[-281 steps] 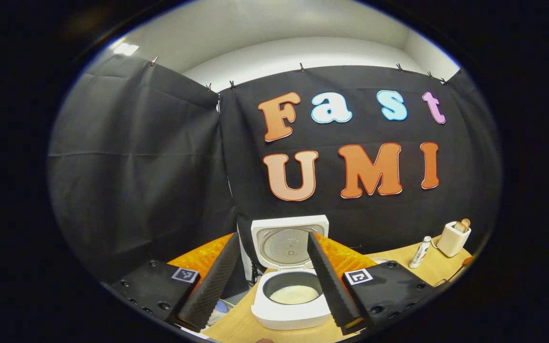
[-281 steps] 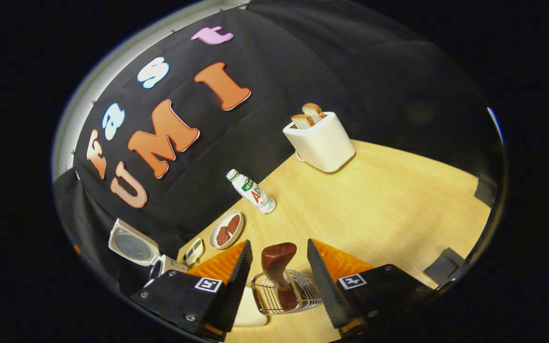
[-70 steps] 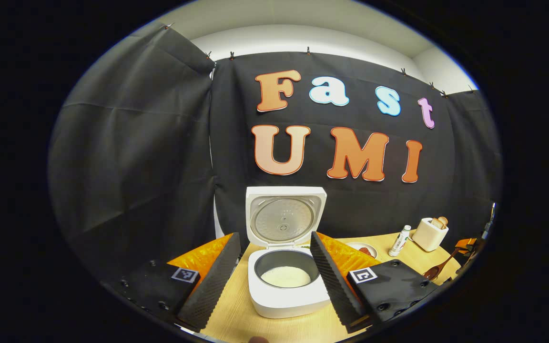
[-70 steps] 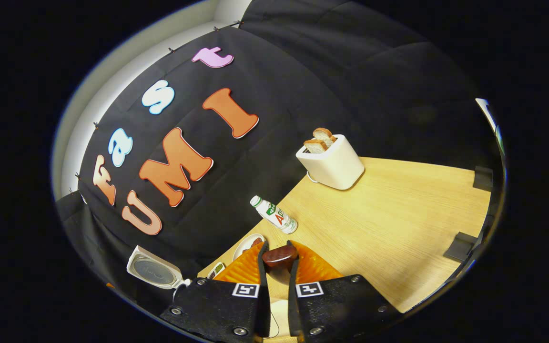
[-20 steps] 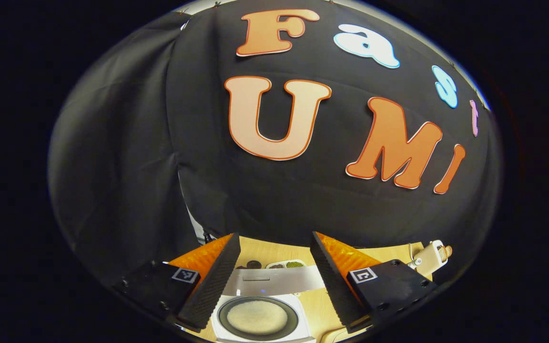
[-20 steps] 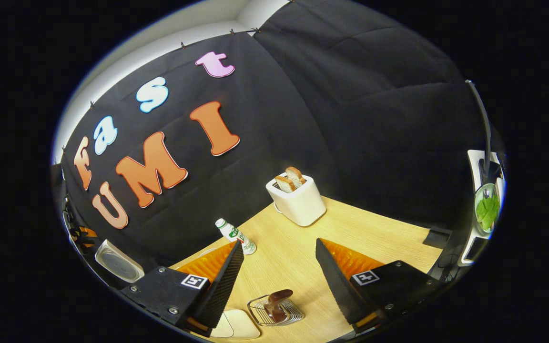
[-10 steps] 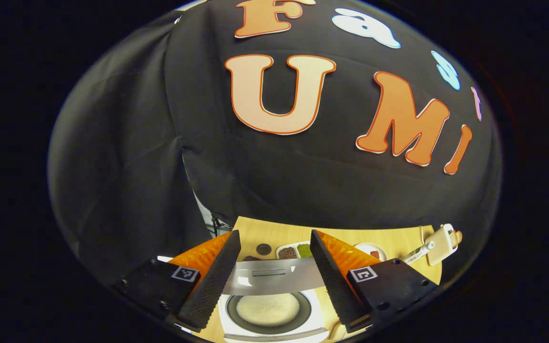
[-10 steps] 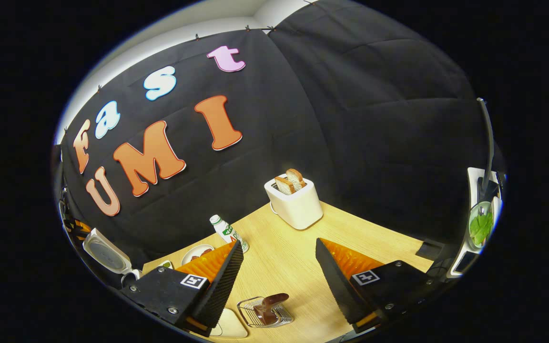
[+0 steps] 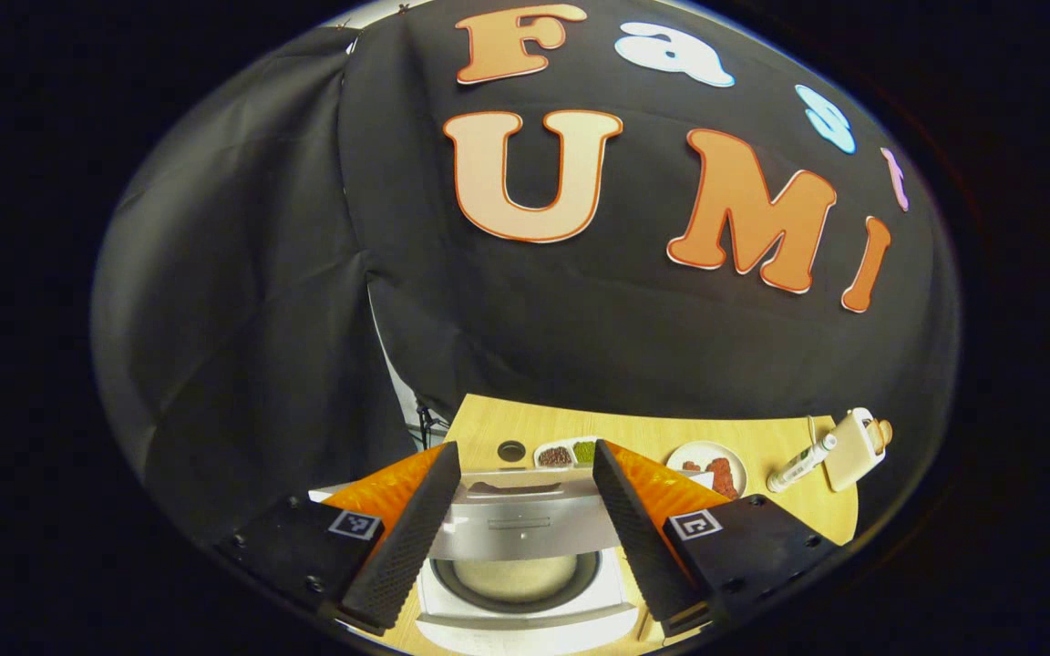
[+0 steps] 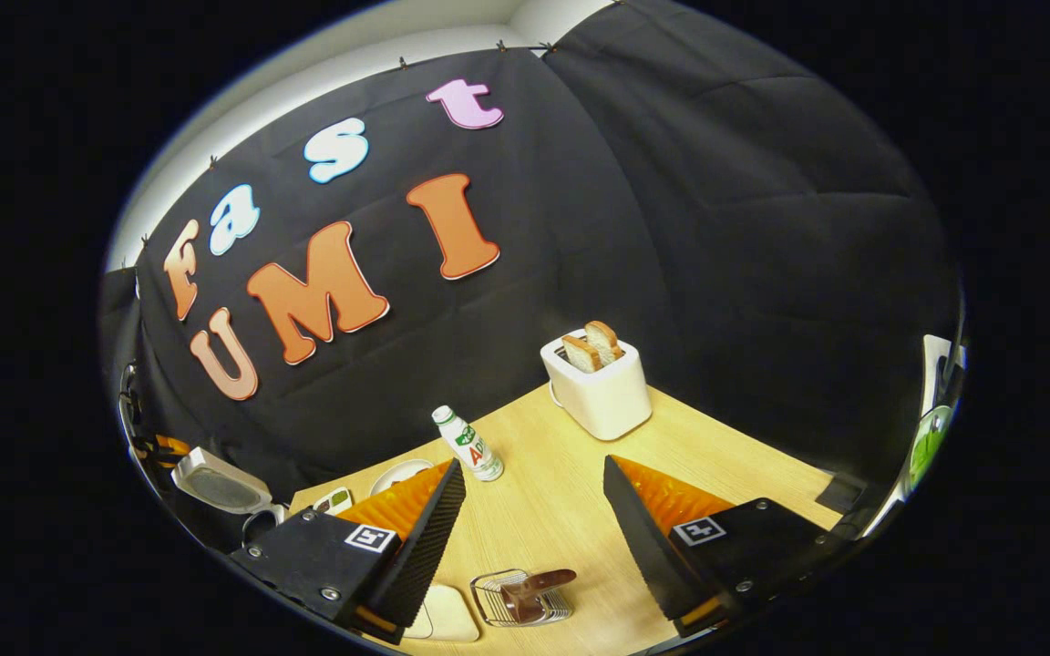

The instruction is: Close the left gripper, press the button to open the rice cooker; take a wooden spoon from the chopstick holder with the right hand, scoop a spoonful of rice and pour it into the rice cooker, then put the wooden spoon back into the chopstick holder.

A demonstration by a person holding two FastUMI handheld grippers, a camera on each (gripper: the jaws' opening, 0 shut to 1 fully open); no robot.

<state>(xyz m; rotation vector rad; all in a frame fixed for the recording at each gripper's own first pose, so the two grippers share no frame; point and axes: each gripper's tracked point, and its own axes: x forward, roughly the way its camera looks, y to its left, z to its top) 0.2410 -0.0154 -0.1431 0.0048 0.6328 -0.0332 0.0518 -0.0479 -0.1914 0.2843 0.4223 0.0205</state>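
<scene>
The left gripper [image 9: 525, 474], jaws spread wide, hangs above the rice cooker [image 9: 525, 583], whose lid [image 9: 520, 519] stands partly lowered over the pot. The right gripper [image 10: 532, 497], also wide and empty, hovers over the wire chopstick holder [image 10: 499, 597] at 6 o'clock, the wooden spoon [image 10: 539, 583] resting inside it, a toaster [image 10: 600, 387] at 12 o'clock.

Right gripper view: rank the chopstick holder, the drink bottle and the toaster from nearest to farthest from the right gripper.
1. Chopstick holder, wire rack with the wooden spoon lying in it, just ahead of the right gripper, between its open jaws.
2. Drink bottle, farther out, beyond the left finger's tip.
3. Toaster, farthest, by the booth wall, holding bread slices.
</scene>
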